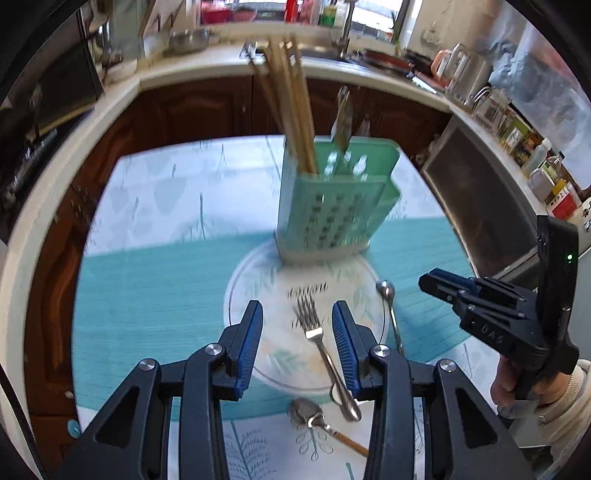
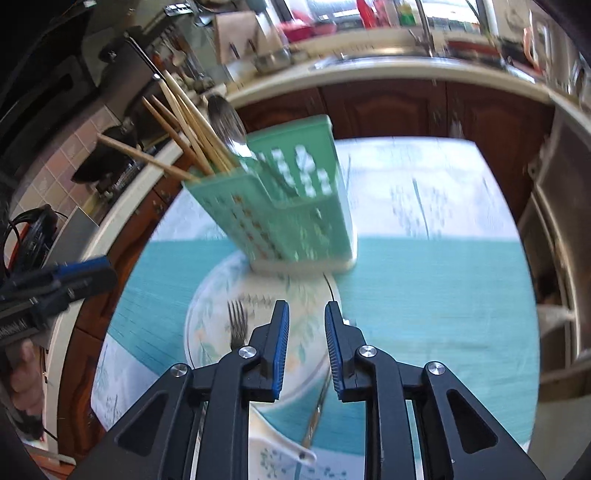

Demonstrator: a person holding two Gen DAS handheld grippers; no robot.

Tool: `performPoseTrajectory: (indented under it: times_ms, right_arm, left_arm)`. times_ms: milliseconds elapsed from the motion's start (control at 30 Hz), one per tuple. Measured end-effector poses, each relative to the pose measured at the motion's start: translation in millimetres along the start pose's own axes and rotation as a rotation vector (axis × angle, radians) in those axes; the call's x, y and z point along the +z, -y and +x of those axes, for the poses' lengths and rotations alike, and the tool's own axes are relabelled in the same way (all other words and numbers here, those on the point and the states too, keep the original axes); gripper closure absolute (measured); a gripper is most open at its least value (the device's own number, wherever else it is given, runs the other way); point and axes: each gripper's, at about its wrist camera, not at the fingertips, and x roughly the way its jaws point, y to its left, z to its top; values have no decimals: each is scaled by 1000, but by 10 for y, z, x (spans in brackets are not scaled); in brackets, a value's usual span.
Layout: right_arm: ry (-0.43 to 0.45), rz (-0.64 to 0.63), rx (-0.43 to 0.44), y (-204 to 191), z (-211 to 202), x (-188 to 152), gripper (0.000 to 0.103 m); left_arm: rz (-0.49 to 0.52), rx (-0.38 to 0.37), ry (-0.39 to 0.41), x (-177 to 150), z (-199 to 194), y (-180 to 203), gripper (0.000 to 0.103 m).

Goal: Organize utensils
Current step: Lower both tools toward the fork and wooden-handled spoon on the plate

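Nearest, a spoon (image 1: pixel 306 415) lies loose on the table (image 1: pixel 147 325). Both the left hand-held gripper (image 1: pixel 297 325) and the right hand-held gripper (image 2: pixel 306 328) hang released, grasping nothing, over the plate (image 1: pixel 266 295), where a fork (image 1: pixel 321 343) waits. Beyond, the green holder (image 1: pixel 332 206) already has chopsticks (image 1: pixel 295 110). Judged roughly half done.

A pale counter (image 1: pixel 207 70) curves across the top of the frame above dark wood cabinets (image 1: pixel 207 107). Daylight enters a window (image 1: pixel 373 14) top centre; tiled wall (image 2: pixel 74 147) at left.
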Motion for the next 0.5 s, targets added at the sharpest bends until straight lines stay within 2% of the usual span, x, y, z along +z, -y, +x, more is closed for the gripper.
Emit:
performPoseTrajectory:
  times_ms: [300,500]
  right_arm:
    - [-118,49,-34,187,376,-292,83]
    - [-167,39,-58,228,586,-204,83]
  left_arm:
    - [-79,-40,-93,-184,549,-125,66]
    - [-89,-53,-102,-208,654,-118,66]
